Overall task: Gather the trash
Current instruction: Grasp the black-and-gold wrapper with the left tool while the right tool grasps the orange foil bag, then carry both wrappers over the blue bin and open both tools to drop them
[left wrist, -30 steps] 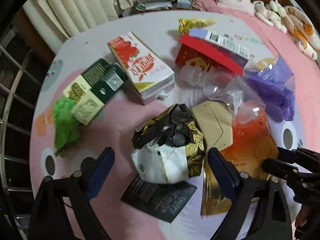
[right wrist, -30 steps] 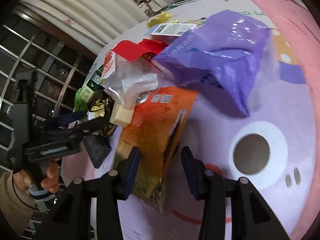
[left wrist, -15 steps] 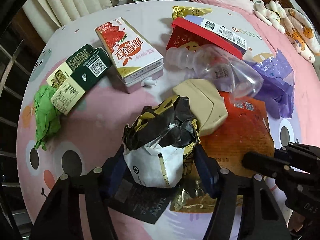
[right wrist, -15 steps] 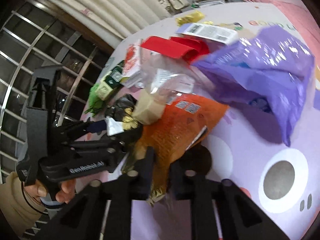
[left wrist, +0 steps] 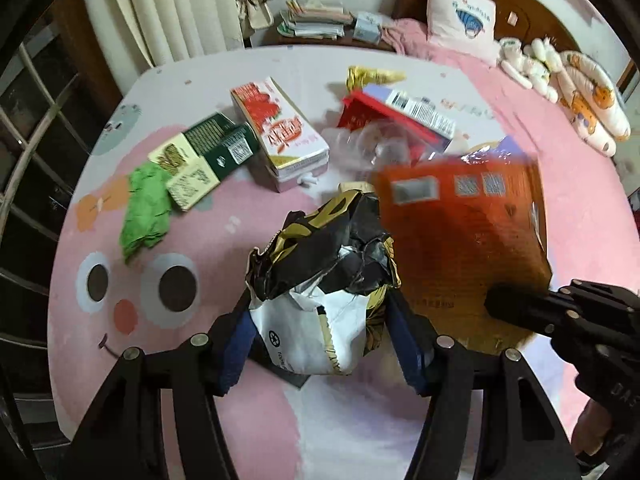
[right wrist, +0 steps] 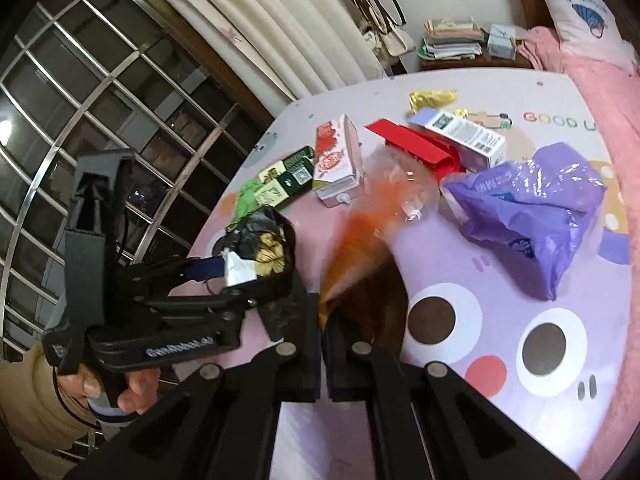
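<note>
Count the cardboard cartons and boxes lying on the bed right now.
4: the strawberry milk carton, a green box and a cream box to its left, and the barcoded white box atop red packaging. Others may hide underneath.

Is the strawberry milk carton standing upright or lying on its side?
Lying on its side. The strawberry milk carton rests flat on the bedsheet, its printed front facing up and its white cap pointing sideways.

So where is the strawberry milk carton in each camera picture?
Left wrist view: the white and red strawberry milk carton lies upper middle, left of the flat red paper box.
Right wrist view: the carton sits just above centre, again left of the red box.
Shared landmark: the dark green and cream small boxes lie just left of it in both.
</note>
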